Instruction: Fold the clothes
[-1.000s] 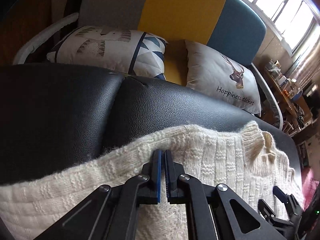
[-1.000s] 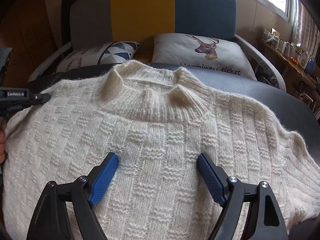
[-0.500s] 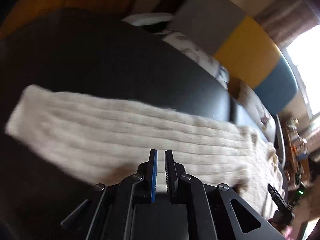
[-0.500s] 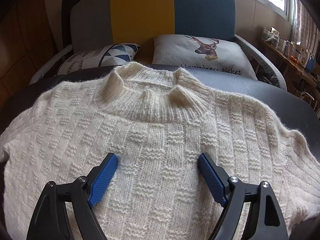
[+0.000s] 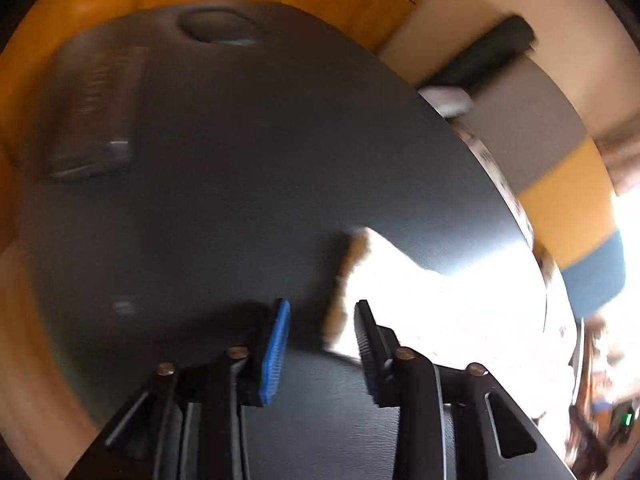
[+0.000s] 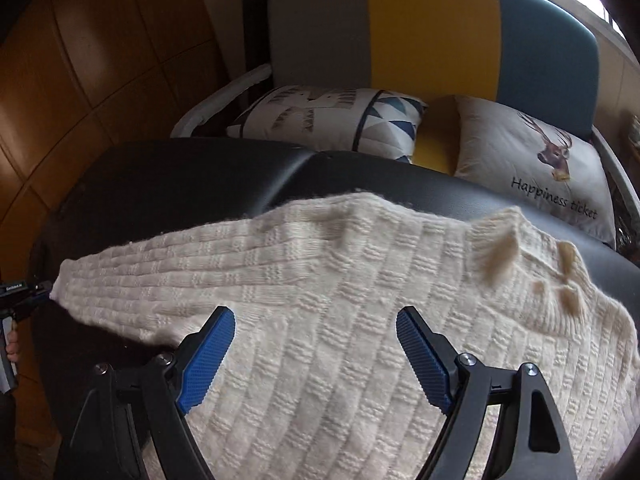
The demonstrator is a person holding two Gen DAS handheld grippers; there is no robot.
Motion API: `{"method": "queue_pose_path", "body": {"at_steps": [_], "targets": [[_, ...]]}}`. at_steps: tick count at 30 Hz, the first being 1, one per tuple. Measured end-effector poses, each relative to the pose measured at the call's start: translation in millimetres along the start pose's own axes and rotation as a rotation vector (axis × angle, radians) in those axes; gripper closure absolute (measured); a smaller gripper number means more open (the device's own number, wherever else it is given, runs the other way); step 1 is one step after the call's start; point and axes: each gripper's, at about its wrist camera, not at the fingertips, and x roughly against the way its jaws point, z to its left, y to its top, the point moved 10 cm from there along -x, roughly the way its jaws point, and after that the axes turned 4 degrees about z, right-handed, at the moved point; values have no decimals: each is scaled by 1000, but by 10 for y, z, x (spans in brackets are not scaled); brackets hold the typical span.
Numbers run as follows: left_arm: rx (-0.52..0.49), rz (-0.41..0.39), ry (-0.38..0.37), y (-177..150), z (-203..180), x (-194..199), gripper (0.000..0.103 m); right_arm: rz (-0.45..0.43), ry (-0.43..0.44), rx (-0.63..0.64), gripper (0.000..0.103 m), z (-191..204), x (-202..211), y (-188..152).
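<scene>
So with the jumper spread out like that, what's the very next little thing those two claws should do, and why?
Probably close the left gripper on the sleeve cuff. Its jaws stand open with the cuff's end lying between them, and the sleeve lies stretched flat across the black padded bench, ready to fold inward over the cream sweater. The right gripper hovers open over the body.

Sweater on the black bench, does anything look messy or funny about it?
A little. The sweater lies flat, but its collar is crumpled into bumps, and one sleeve sticks straight out to the side, not folded in yet. No rips or stains show.
</scene>
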Motion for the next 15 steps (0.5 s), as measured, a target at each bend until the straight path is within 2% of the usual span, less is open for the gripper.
{"method": "queue_pose_path", "body": {"at_steps": [1,3,4,5,7,9,11,15], "targets": [[-36,-22,24,5,-50,-7,56,10,2,13,18,64,-35,30],[-115,-48,101,-25,-115,-39,57,21,3,32,18,158,-85,74],[-154,-60,139,-40,-150,-53,82,25,0,40,18,185,-100,93],[-191,-56,129,-83,-224,-68,98,31,-2,44,18,196,-116,106],[-203,-77,118,-162,-270,-3,99,54,-15,38,18,164,-175,115],[-170,-125,113,-192,-213,145,99,75,-25,25,18,104,-236,113],[-120,-152,128,-233,-72,240,99,85,-22,9,18,40,-281,125],[-117,-153,191,-347,107,210,99,125,-54,27,18,-27,-470,169]]}}
